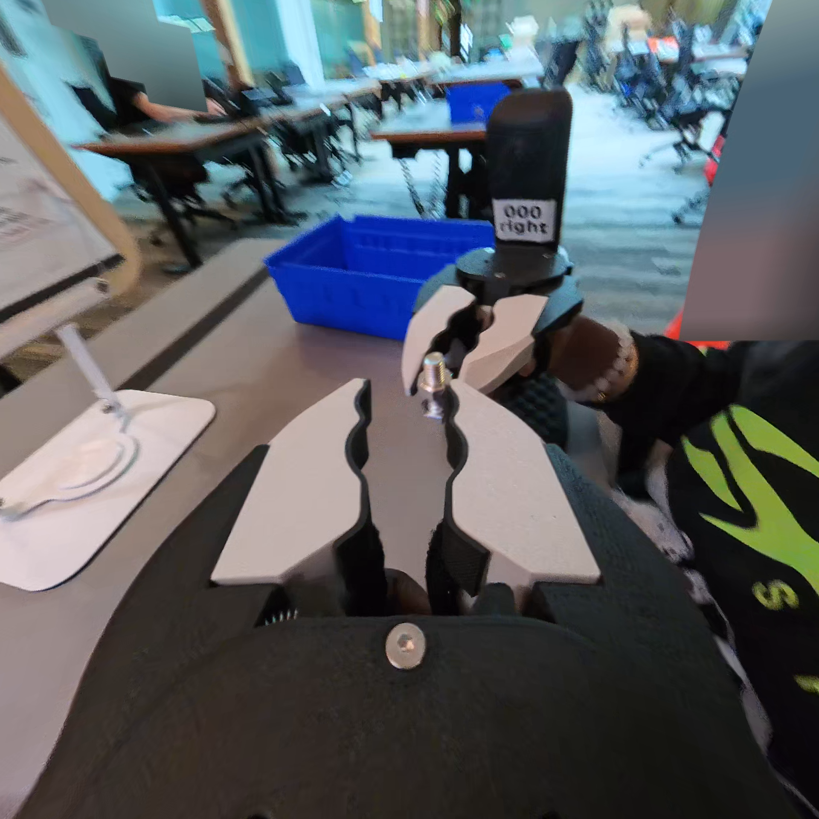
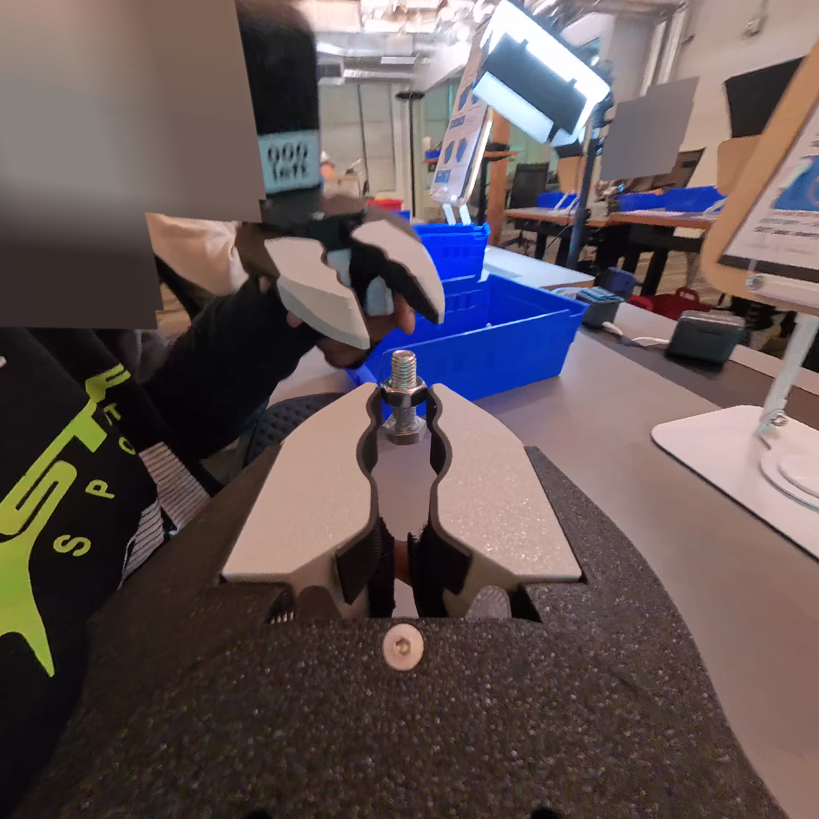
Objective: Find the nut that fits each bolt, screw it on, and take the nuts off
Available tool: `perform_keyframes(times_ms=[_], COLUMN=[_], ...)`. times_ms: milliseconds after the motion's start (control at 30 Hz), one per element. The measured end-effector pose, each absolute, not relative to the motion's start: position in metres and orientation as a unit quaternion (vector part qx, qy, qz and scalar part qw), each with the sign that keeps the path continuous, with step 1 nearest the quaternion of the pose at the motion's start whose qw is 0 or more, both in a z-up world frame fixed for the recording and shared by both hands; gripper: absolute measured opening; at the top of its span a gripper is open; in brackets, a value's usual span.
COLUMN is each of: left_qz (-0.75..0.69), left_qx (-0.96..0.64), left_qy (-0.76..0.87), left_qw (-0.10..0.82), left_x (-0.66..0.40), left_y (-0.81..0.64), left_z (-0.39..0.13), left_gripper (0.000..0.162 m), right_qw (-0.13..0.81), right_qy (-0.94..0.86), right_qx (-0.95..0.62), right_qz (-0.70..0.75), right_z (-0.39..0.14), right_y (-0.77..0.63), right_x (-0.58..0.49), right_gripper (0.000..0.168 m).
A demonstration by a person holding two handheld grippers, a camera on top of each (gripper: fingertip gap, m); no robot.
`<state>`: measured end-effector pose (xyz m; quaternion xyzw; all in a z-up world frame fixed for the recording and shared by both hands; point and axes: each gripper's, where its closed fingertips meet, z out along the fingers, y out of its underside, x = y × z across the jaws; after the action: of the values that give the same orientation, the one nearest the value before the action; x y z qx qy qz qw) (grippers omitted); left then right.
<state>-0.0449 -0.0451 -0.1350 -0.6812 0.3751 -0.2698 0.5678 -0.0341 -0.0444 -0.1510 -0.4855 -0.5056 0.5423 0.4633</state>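
On the bench, at the near edge: one bolt (image 2: 402,401) standing head down, thread up, one hex nut (image 2: 403,392) about halfway down the shank.
Right gripper (image 2: 402,392): jaws pinching the nut by its flats, just above the bolt head.
Left gripper (image 1: 410,401): jaws spread, holding nothing; right-hand tip just beside the bolt, contact hard to tell.
Progress: nut matched and threaded on this bolt; probably mid-turn, direction not to be told; removal not complete.
Left to do: nut off this bolt; any further pairs, none visible.
Count: bolts one; nuts one; grippers two; blue bin (image 2: 496,350) one on this bench, inside mostly hidden; white stand bases (image 1: 95,483) one in each wrist view.
Bin position: behind the bolt, near but apart.
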Motion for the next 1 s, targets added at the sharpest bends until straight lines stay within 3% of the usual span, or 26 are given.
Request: perform_keyframes(times_ms=[167,333,600,1000], left_qz=[-0.348,-0.303,-0.061,-0.033], left_qx=[-0.678,-0.677,-0.684,-0.666], left_qy=[0.306,0.259,0.19,0.202], left_qw=[0.571,0.619,0.702,0.717], left_x=[-0.022,-0.005,-0.025,-0.012], left_y=[-0.047,-0.038,-0.014,-0.016], left_z=[-0.163,-0.177,-0.177,-0.168], left_gripper=[0.048,0.05,0.047,0.032], right_qw=[0.464,0.481,0.546,0.589], right_qy=[-0.451,-0.431,-0.352,-0.322], right_qx=[-0.466,-0.485,-0.54,-0.534], right_qz=[0.603,0.59,0.535,0.514], right_z=[-0.133,-0.138,-0.145,-0.145], right_y=[-0.039,-0.038,-0.024,-0.024], right_x=[-0.014,-0.015,-0.024,-0.02], right_gripper=[0.019,0.019,0.019,0.019])
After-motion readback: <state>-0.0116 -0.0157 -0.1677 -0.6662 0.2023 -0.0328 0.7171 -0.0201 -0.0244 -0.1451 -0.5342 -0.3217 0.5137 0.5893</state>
